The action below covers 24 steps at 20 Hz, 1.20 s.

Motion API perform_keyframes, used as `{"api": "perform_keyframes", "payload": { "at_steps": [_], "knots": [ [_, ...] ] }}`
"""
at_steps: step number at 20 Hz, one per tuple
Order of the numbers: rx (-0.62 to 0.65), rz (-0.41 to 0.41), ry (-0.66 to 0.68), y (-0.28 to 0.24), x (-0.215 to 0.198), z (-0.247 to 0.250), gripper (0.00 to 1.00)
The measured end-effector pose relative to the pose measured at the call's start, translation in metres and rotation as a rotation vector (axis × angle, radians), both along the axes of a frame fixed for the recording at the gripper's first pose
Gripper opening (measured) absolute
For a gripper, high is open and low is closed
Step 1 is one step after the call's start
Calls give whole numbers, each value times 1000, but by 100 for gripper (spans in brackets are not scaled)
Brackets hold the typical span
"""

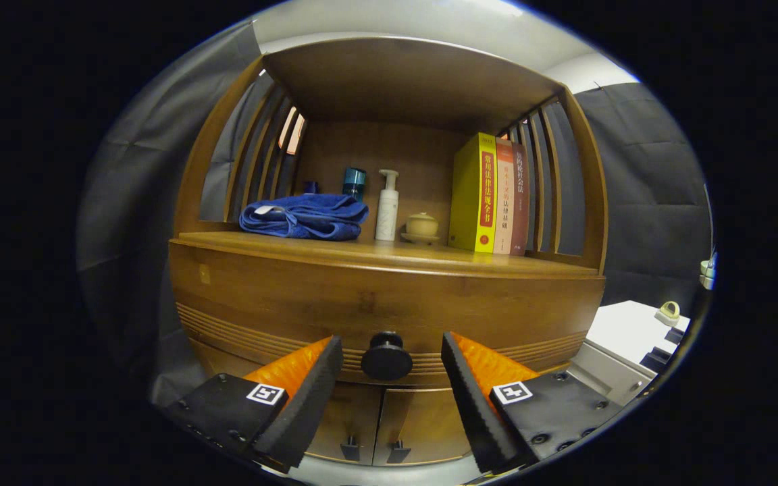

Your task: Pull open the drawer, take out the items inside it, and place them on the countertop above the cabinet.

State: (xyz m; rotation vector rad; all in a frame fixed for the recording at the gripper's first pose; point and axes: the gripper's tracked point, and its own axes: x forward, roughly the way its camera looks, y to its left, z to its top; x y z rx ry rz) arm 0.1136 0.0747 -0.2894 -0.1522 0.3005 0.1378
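The claw (387,354) stands with its fingers apart, one on each side of the knob (386,356), clamped on nothing. I hold it this wide so the pads clear the knob on both sides before closing; I judge the knob to sit just ahead of the tips, though contact cannot be told.

Largest first: the cabinet (240,202) faces me square on, which keeps the pull in line with the drawer's travel. The drawer (382,307) is shut, its front flush under the countertop (389,255), so its contents are hidden and nothing has been taken out yet.

On the countertop, goods line the back and sides: books (490,196) upright against the right slats, a folded towel (304,216) at the left, then a pump bottle (387,206), a dark cup (354,182) behind the towel, and a small lidded jar (422,226). The front strip is bare, and I judge that the place for the drawer's items.

Below the drawer are two small doors (382,422), not part of this job

Next step, as I judge it: close on the knob and draw straight back
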Motion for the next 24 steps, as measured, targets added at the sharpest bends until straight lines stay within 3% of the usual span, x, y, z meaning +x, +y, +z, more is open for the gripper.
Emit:
{"api": "perform_keyframes", "payload": {
  "at_steps": [2,7,12,19,24],
  "knots": [
    [19,2,14,-1,4,-7,96],
    [11,26,15,4,18,-10,86],
    [27,15,41,6,26,-23,58],
    [32,24,34,5,30,-21,40],
    [38,25,23,3,19,-15,35]
  ]
}}
